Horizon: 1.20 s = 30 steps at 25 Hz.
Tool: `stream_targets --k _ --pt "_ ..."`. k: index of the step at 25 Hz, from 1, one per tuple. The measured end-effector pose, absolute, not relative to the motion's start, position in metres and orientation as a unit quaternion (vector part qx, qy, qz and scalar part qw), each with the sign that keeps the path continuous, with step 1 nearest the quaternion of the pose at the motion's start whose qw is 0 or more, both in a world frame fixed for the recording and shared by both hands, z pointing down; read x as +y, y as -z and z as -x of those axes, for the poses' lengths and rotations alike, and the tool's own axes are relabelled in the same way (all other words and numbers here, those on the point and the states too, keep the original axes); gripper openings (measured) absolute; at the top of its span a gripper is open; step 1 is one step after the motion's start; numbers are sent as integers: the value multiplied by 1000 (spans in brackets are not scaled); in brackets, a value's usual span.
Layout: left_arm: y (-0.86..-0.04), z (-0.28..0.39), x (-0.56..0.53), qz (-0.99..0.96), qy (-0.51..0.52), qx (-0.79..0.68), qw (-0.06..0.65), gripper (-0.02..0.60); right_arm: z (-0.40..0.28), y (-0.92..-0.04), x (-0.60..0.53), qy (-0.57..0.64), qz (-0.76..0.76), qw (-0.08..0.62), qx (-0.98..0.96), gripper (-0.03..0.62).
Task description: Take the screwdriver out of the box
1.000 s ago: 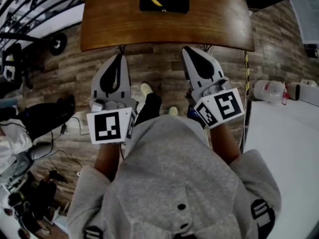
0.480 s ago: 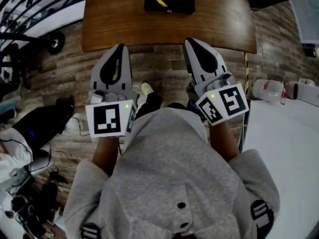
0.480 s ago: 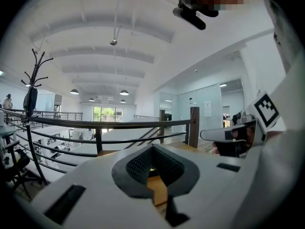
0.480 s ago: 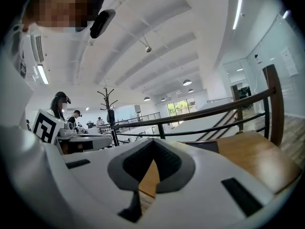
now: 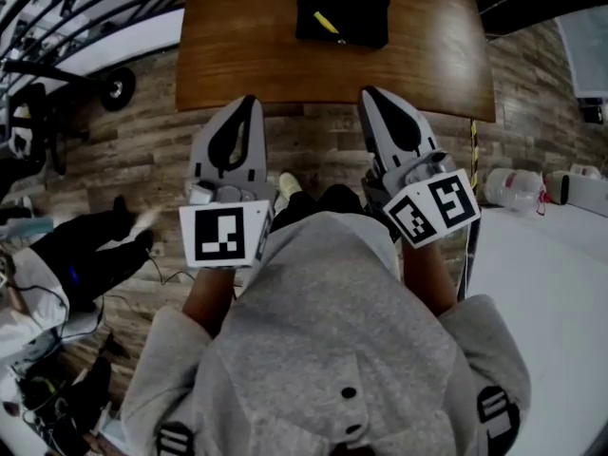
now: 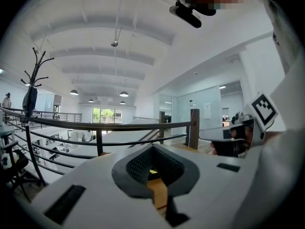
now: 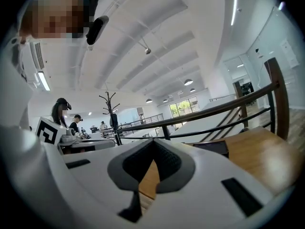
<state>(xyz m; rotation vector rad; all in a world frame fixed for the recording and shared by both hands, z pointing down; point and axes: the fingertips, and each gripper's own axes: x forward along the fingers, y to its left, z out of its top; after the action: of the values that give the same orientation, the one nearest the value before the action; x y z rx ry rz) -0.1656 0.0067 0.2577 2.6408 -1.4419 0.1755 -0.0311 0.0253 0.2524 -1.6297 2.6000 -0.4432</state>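
A black box (image 5: 343, 8) lies open at the far middle of the wooden table (image 5: 247, 55), and a yellow-handled screwdriver (image 5: 328, 24) rests in it. Both grippers are held level in front of my chest, short of the table's near edge. My left gripper (image 5: 249, 101) is shut with nothing in it, its tip just before the edge. My right gripper (image 5: 369, 93) is also shut and empty. In the left gripper view its jaws (image 6: 153, 146) meet at the tip. The right gripper view shows the same (image 7: 153, 141), with the box (image 7: 209, 147) beyond on the table.
Wood-plank floor lies under the table. A white table (image 5: 541, 293) stands at the right, with plastic jugs (image 5: 513, 175) on the floor behind it. At the left are a person's dark legs (image 5: 85, 255), cables and a cart wheel (image 5: 119, 85). A railing (image 6: 109, 126) runs behind the table.
The table and box have come nearer in the head view and slid right. Both grippers stay shut and level and now reach the table's near edge.
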Motion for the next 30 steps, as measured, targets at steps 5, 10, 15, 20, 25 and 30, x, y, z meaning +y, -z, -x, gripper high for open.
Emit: stream_targets --k 5,10,15,20,25,30 --pt "-259 184 -10 -877 -57 -472 71 14 54 -251 8 144 527 12 838 17" --pt "-254 188 -14 -875 -52 -474 78 13 62 -244 0 141 521 7 842 17" --pt "-249 187 -9 -874 -53 -479 66 14 61 -234 4 144 511 20 847 17" --pt "-248 177 -3 -870 -50 -485 71 14 45 -237 7 138 521 12 842 17" --pt "-257 169 -22 -869 -56 -485 77 13 27 -250 -12 138 542 -9 829 17" --pt "-258 142 -42 -872 -62 -479 73 13 -8 -255 -33 140 559 -18 817 17"
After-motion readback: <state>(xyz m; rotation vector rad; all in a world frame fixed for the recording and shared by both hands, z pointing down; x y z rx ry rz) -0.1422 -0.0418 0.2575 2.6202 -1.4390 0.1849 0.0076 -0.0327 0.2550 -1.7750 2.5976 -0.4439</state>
